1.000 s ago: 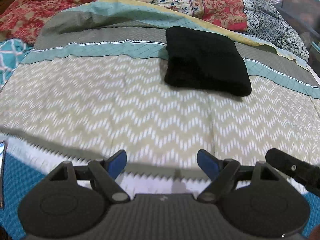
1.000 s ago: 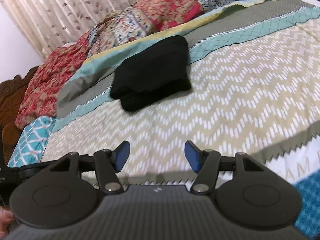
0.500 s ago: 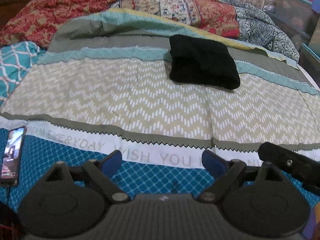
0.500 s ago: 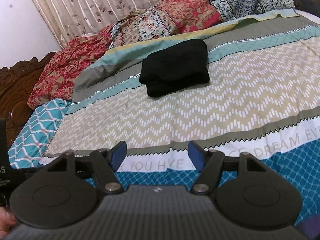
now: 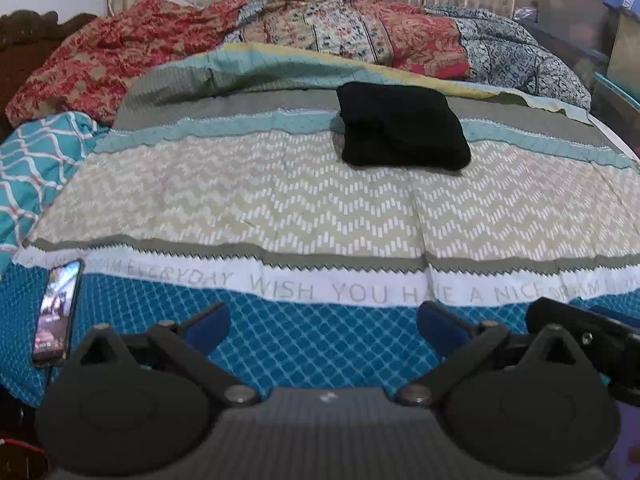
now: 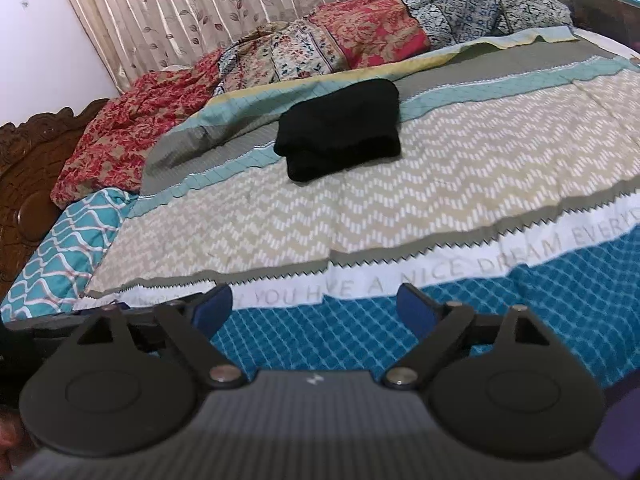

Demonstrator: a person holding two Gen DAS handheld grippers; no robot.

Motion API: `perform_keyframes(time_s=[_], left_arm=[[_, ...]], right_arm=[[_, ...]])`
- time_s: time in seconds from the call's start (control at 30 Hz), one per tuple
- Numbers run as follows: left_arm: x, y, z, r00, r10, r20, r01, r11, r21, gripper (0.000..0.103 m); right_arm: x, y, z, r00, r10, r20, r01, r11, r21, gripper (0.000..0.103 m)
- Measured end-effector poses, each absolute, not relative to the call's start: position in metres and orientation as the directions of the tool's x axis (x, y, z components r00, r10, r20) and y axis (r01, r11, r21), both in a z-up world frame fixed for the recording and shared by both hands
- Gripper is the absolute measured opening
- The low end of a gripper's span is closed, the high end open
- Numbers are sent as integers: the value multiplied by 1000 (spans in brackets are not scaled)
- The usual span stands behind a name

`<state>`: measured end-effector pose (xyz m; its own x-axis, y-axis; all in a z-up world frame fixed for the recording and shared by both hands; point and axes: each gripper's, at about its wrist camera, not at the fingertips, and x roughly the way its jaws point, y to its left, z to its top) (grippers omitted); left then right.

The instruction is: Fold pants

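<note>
Left gripper (image 5: 323,326): lower centre of frame, jaws spread wide, empty. Right gripper (image 6: 316,308): same.

Soft, even indoor light, moderately bright; no single source discernible. Shadows faint: thin dark rim under the folded black pants (image 5: 402,136), whose folds are lost in solid black. No hard glare; only a glowing phone screen (image 5: 56,306) at the left edge of the left wrist view. Strong fisheye bending: bedspread (image 5: 320,208) stripes bowed, dark vignette in corners. Printed lettering on the white band smeared, slight motion blur. Left gripper (image 5: 322,326) and right gripper (image 6: 314,307) bodies close to lens, soft and underlit. Curtain (image 6: 240,12) fairly sharp, evenly lit
</note>
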<state>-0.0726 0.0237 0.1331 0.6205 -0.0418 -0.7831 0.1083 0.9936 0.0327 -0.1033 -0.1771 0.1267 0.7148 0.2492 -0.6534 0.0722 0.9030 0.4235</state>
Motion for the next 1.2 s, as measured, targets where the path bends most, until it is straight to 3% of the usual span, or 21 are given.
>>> perform_keyframes(time_s=[0.6, 0.97, 1.2], left_arm=[[-78, 19, 103, 530, 17, -848, 116, 989, 93, 103], [-74, 13, 96, 511, 93, -855, 104, 980, 168, 103], [-73, 20, 97, 523, 84, -848, 79, 986, 146, 103]], right_arm=[[-111, -180, 113, 687, 226, -691, 112, 906, 409, 95], [-110, -175, 104, 660, 240, -712, 133, 895, 425, 95], [-111, -169, 105, 676, 214, -705, 127, 909, 398, 95]])
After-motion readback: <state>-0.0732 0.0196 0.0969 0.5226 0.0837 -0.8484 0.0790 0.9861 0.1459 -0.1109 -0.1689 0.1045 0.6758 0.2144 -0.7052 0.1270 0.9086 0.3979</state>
